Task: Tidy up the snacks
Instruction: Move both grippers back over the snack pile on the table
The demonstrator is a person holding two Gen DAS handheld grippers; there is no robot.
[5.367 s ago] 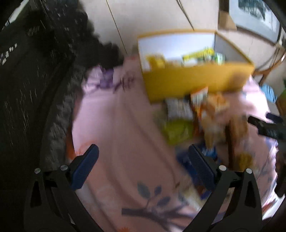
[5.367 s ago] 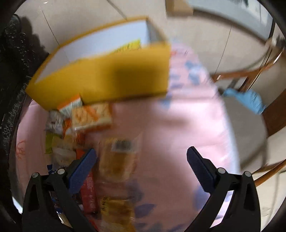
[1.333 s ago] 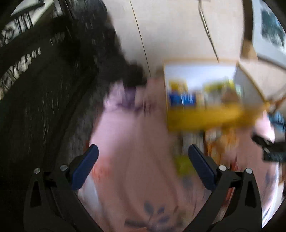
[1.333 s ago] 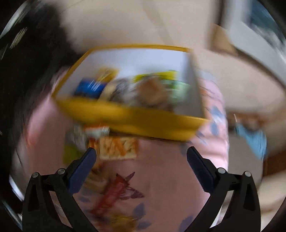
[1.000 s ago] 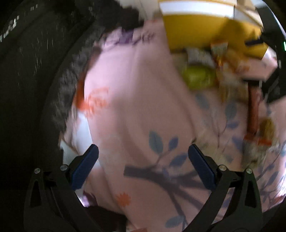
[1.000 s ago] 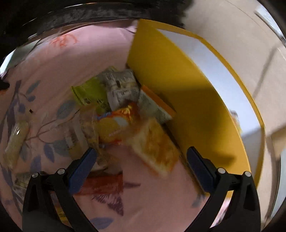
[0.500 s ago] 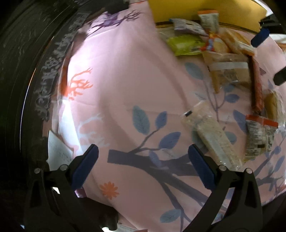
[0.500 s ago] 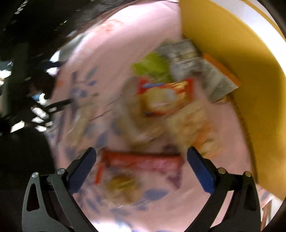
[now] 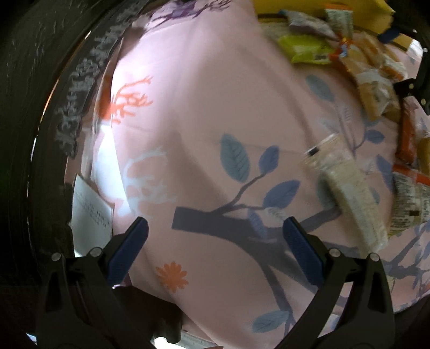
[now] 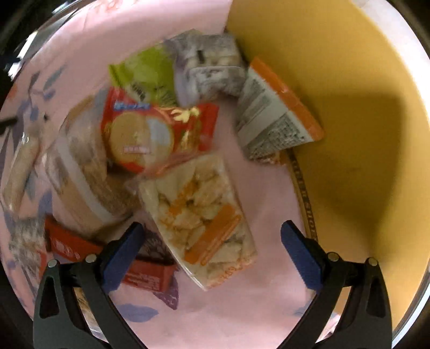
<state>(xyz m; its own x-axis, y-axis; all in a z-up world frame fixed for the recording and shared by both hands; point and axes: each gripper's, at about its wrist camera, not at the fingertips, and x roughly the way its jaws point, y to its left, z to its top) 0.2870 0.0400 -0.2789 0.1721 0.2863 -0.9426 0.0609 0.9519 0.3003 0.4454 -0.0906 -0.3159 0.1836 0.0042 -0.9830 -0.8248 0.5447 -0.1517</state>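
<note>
My right gripper is open and empty, low over a clear packet of pale orange-striped snacks on the pink cloth. Around it lie a red biscuit packet, a green packet, a grey packet, an orange-and-white packet and a red bar. The yellow box stands right beside them. My left gripper is open and empty over bare cloth. A long clear packet lies to its right, with the snack pile and the yellow box farther off.
The pink cloth with leaf and branch prints covers the table. A dark carved edge runs along the left. A white paper sticks out at the cloth's left edge. My right gripper shows at the right edge of the left wrist view.
Both grippers dropped from looking at the yellow box to close over the table. The right one closed in on the snack pile; the left one moved over the bare cloth. Both stayed open.
</note>
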